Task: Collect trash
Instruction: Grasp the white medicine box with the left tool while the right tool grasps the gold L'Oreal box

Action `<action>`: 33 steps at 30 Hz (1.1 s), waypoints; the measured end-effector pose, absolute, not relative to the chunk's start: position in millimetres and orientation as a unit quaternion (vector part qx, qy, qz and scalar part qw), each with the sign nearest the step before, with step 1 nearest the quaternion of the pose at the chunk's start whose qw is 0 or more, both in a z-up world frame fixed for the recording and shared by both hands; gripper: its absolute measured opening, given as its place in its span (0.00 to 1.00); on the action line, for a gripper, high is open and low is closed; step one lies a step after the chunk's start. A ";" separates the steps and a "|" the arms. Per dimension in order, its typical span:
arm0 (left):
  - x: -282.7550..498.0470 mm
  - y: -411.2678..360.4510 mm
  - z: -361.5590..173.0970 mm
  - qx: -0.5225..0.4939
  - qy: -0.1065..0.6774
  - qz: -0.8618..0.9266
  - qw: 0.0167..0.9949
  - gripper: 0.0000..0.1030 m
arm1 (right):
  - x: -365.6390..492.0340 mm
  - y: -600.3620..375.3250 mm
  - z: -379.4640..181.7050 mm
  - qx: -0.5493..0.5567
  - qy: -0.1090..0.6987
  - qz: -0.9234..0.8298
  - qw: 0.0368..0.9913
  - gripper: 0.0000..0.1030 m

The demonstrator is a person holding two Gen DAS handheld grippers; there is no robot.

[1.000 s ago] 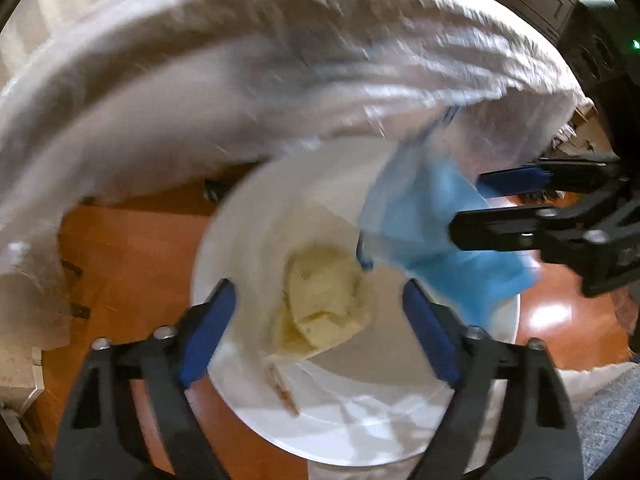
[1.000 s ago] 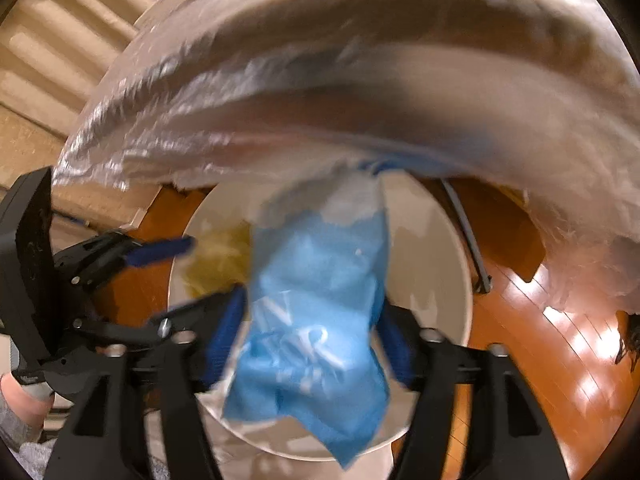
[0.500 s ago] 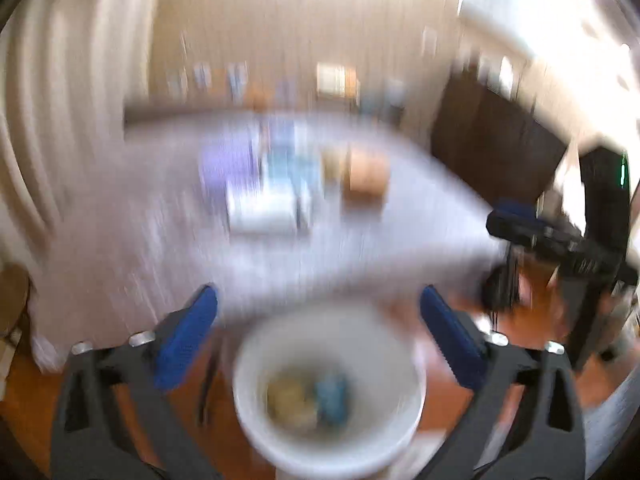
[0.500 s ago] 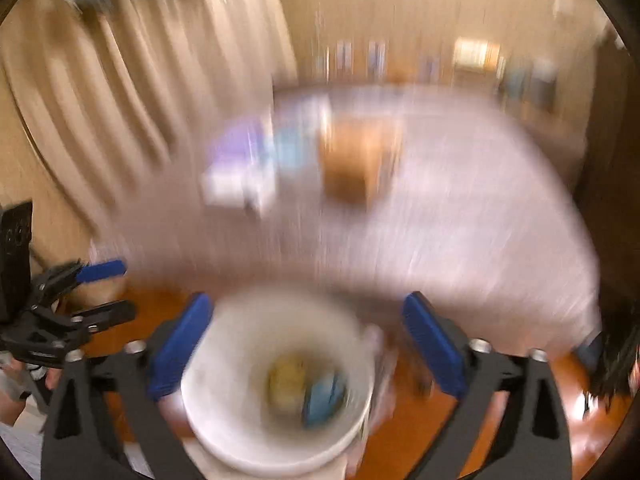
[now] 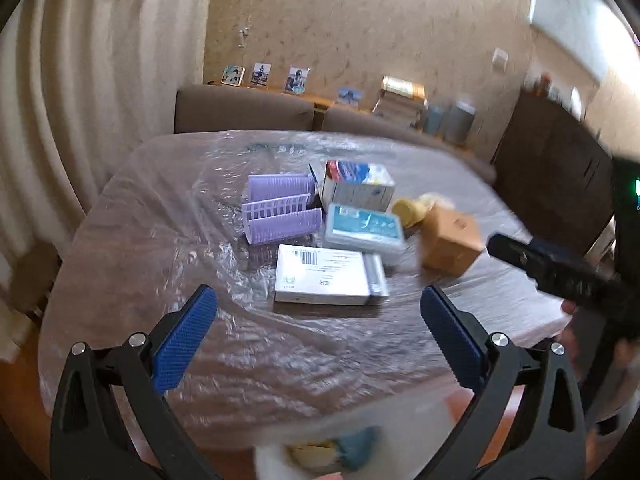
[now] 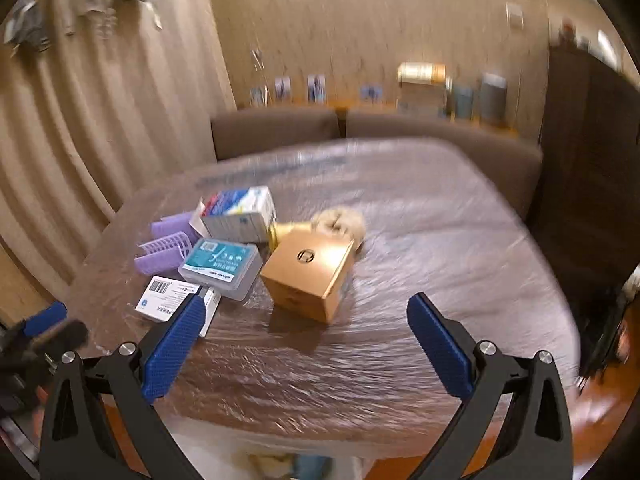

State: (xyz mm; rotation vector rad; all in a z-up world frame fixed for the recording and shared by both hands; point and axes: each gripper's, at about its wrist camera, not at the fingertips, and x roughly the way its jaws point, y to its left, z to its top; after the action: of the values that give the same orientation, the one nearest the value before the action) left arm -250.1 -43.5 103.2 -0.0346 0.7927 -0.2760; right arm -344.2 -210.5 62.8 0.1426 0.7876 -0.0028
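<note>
The plastic-covered table [image 5: 160, 240] carries one brown carton [image 6: 308, 276], one purple rack [image 5: 280, 216] and three flat boxes. Both the left gripper [image 5: 320, 336] and the right gripper [image 6: 306, 344] now stand spread and empty, above the table instead of inside the white bin [image 5: 276, 460], where the blue wrapper [image 5: 356, 446] now lies.

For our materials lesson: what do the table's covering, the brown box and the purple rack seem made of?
Table covering: thin clear plastic film, glossy and wrinkled. Brown box: probably cardboard, matte tan with sharp folded edges. Purple rack: looks like moulded plastic, uniform lilac with slotted ribs.
</note>
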 end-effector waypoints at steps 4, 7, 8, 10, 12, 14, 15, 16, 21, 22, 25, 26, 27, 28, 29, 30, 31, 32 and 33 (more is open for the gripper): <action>-234.8 -62.4 81.1 0.014 0.409 -0.135 0.902 0.99 | -332.9 -202.0 42.9 0.058 0.400 -0.036 0.914 0.96; -222.5 -66.2 70.8 0.009 0.424 -0.136 0.896 0.99 | -316.4 -203.3 31.2 0.074 0.415 -0.044 0.906 0.96; -216.9 -68.3 69.8 0.008 0.425 -0.136 0.895 0.99 | -312.3 -202.2 29.0 0.075 0.417 -0.045 0.904 0.96; -211.1 -71.8 67.1 0.009 0.428 -0.133 0.894 0.99 | -305.5 -199.5 24.7 0.073 0.424 -0.051 0.901 0.96; -206.3 -77.5 64.5 0.015 0.431 -0.130 0.893 0.99 | -299.6 -198.6 19.5 0.076 0.433 -0.052 0.897 0.96; -202.3 -81.6 60.8 0.020 0.435 -0.129 0.891 0.99 | -295.0 -198.9 15.6 0.080 0.439 -0.055 0.893 0.96; -200.7 -83.6 59.1 0.024 0.437 -0.127 0.890 0.99 | -293.7 -198.8 13.9 0.081 0.441 -0.056 0.892 0.96; -198.4 -86.0 56.5 0.030 0.438 -0.124 0.890 0.99 | -291.7 -200.2 12.6 0.083 0.443 -0.056 0.891 0.96; -188.3 -90.4 45.2 0.041 0.446 -0.115 0.887 0.99 | -283.2 -197.8 5.1 0.081 0.451 -0.058 0.887 0.93; -186.6 -90.8 43.0 0.043 0.448 -0.114 0.886 0.99 | -282.5 -196.7 4.3 0.079 0.452 -0.057 0.887 0.92; -182.7 -90.5 38.5 0.044 0.454 -0.116 0.883 0.99 | -278.9 -193.2 1.7 0.074 0.455 -0.058 0.885 0.89; -180.4 -91.2 37.7 0.043 0.455 -0.117 0.882 0.99 | -277.6 -192.0 0.5 0.074 0.457 -0.059 0.885 0.87; -179.1 -90.9 36.0 0.042 0.457 -0.118 0.881 0.99 | -277.2 -190.9 -0.6 0.074 0.457 -0.060 0.884 0.86; -178.8 -89.0 35.6 0.043 0.456 -0.118 0.881 0.98 | -277.6 -191.0 -0.9 0.074 0.457 -0.061 0.884 0.85; -178.7 -89.8 35.6 0.048 0.454 -0.116 0.882 0.96 | -278.0 -191.0 -1.3 0.073 0.457 -0.062 0.884 0.83; -177.3 -91.9 35.5 0.055 0.452 -0.115 0.883 0.95 | -278.6 -191.4 -1.5 0.072 0.457 -0.063 0.884 0.81; -176.6 -92.9 35.3 0.056 0.450 -0.117 0.883 0.95 | -278.5 -190.9 -2.0 0.071 0.457 -0.064 0.884 0.77; -176.2 -93.2 35.3 0.055 0.450 -0.118 0.884 0.95 | -278.7 -190.6 -1.9 0.068 0.456 -0.065 0.885 0.75; -176.6 -93.3 35.1 0.055 0.449 -0.118 0.884 0.95 | -278.3 -189.3 -2.1 0.065 0.455 -0.066 0.886 0.72</action>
State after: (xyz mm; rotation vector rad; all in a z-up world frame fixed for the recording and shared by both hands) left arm -176.6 -93.3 35.1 0.1143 0.9351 -0.2453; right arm -278.3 -189.3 -2.1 0.1348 0.9453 -0.1365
